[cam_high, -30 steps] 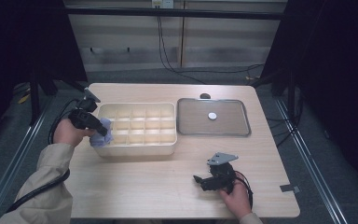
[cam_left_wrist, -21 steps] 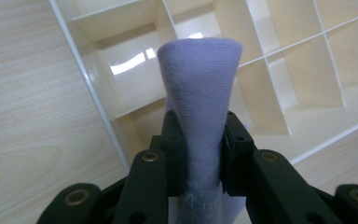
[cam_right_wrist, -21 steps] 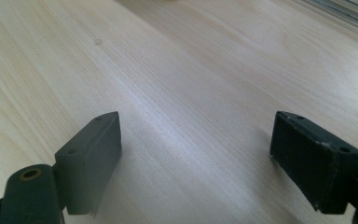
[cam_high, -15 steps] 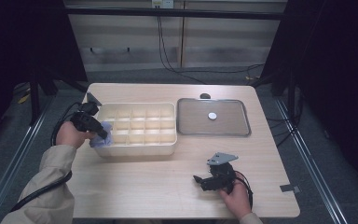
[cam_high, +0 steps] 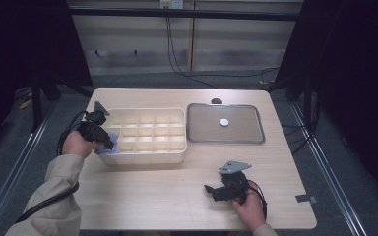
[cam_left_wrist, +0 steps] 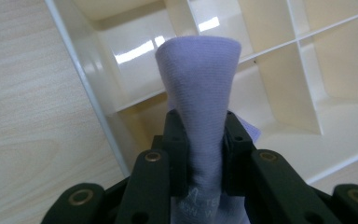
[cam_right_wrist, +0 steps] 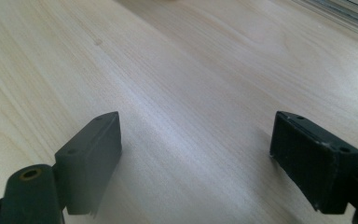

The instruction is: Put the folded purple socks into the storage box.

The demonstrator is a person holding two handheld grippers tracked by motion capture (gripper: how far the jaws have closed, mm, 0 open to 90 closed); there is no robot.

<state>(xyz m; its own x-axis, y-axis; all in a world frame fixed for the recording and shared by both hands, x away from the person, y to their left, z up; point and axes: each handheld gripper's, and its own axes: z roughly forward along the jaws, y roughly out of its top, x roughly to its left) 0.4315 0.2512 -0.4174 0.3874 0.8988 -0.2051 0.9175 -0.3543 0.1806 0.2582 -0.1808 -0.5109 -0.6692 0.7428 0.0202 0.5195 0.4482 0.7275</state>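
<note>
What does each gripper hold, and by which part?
Left gripper pinches the purple cloth at its lower part, over the box. Right gripper holds nothing.
</note>
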